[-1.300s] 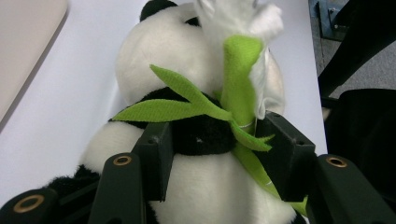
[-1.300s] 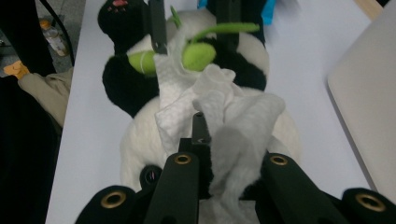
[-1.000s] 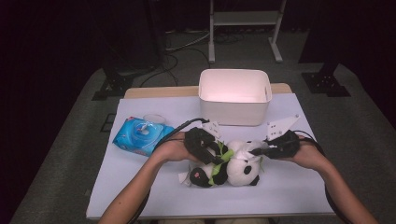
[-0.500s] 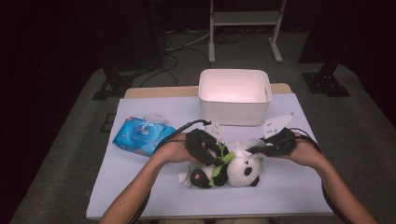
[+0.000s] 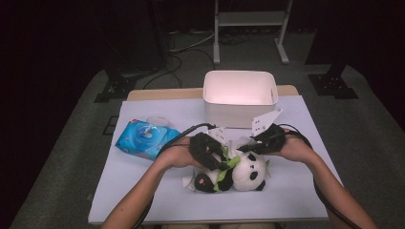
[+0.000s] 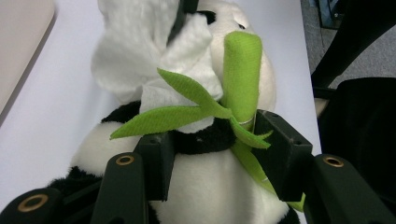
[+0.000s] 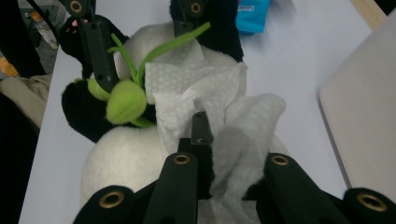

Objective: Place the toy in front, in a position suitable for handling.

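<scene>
A black-and-white panda plush with a green bamboo sprig lies on the white table near its front edge. My left gripper comes in from the left and is shut on the panda at its black neck band, one jaw on each side beside the bamboo stalk. From the right, my right gripper holds a crumpled white wipe pressed on the panda's white body. In the right gripper view the right gripper has one jaw buried in the wipe, and the left gripper shows beyond.
A white bin stands at the back middle of the table, just behind both hands. A blue pack of wipes lies at the left. Bare table stretches along the front left; dark floor and stands surround it.
My right hand has slid a little to the left over the panda, taking the wipe with it. The left hand and the panda stay where they were.
</scene>
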